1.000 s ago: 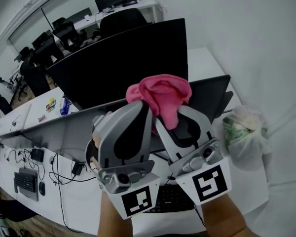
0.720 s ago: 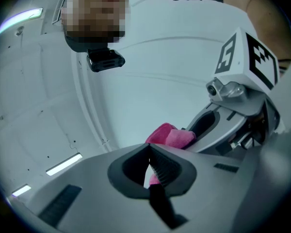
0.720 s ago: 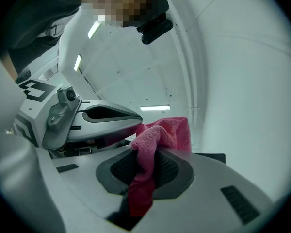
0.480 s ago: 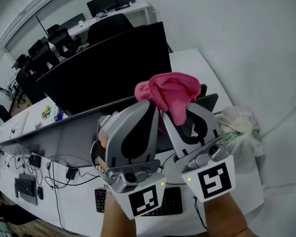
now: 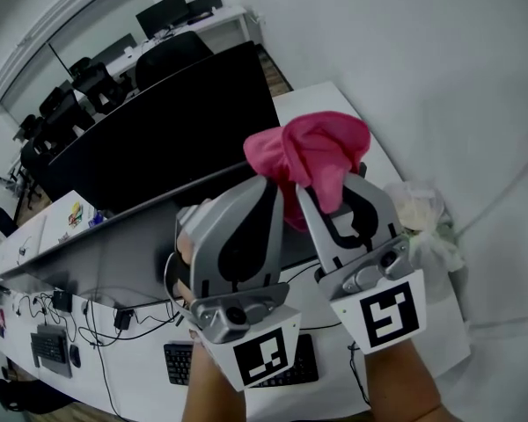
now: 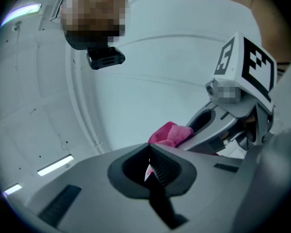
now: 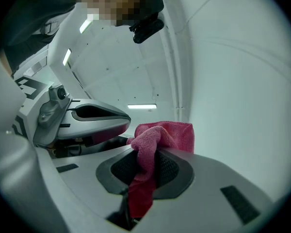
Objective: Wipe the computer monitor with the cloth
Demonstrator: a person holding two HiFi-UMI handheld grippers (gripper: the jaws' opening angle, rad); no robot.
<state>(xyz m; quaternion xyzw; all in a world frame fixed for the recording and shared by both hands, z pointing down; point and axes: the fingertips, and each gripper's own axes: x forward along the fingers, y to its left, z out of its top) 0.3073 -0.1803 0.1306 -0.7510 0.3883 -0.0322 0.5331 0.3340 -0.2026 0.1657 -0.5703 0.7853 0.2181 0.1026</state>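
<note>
The big black monitor (image 5: 167,139) stands on the white desk (image 5: 334,104), left of and behind both raised grippers. A pink cloth (image 5: 317,152) bunches above my right gripper (image 5: 321,192), which is shut on it; the right gripper view shows the cloth (image 7: 157,135) pinched between the pads and hanging down inside. My left gripper (image 5: 268,187) stands close beside it on the left, jaws shut, its tip against the cloth's hanging edge. In the left gripper view the jaws (image 6: 149,152) meet with only a thin sliver between them, and the cloth (image 6: 169,133) shows just beyond.
A black keyboard (image 5: 286,367) lies under my hands. A crumpled plastic bag (image 5: 422,222) sits at the desk's right end by the white wall. A grey divider (image 5: 97,249) runs below the monitor, with cables (image 5: 114,310) and another keyboard (image 5: 48,348) at left.
Both grippers, close together, have lifted the pink cloth higher and a little to the right. The monitor now lies further left in view. Neither gripper has changed its hold.
</note>
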